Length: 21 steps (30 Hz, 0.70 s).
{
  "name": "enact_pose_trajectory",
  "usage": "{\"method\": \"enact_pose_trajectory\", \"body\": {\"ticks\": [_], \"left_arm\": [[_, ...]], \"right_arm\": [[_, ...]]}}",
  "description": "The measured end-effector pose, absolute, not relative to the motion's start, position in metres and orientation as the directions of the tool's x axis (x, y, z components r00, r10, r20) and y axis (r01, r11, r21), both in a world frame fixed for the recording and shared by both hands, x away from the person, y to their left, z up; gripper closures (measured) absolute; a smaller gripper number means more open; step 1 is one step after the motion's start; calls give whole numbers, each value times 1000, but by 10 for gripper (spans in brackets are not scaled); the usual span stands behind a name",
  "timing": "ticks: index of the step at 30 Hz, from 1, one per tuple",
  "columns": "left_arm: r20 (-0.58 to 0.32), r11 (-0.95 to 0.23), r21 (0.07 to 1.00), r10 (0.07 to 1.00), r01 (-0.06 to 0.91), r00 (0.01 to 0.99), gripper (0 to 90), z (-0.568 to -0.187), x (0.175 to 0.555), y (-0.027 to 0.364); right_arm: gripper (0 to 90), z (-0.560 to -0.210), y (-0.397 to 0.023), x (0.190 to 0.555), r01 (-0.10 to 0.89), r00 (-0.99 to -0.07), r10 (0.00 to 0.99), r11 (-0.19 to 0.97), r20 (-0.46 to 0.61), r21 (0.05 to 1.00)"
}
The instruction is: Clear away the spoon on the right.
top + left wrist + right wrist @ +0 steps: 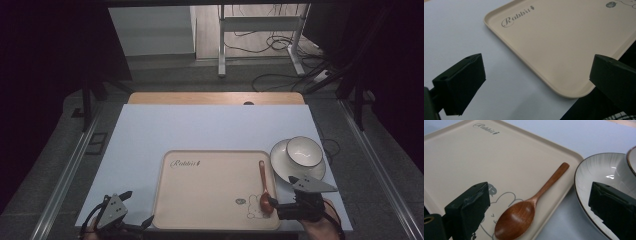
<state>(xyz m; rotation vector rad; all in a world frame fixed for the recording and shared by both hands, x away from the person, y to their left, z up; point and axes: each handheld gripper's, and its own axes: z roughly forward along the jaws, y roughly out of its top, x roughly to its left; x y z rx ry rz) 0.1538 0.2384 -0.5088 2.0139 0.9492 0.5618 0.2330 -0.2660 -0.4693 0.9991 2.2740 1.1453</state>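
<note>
The wooden spoon [529,206] lies flat on the tray [456,162], at 4 o'clock, bowl end near the person. The right claw [274,203] is released and holds nothing. The left claw [136,209], also released, waits on the counter [150,135] at 8 o'clock.

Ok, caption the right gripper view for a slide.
Open right gripper over a brown wooden spoon lying on the beige rectangular plastic tray.
</note>
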Motion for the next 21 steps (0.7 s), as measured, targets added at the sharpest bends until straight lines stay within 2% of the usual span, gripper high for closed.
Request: {"method": "enact_pose_trajectory", "body": {"ticks": [15,21], "left_arm": [[51,-382,824,785,418,617,1,-509,154,239],[53,-384,824,784,416,618,3,-509,154,239]], "right_arm": [[15,-472,-284,215,394,-642,764,394,-58,830],[16,-481,-292,212,420,-631,774,385,-40,822]]}}
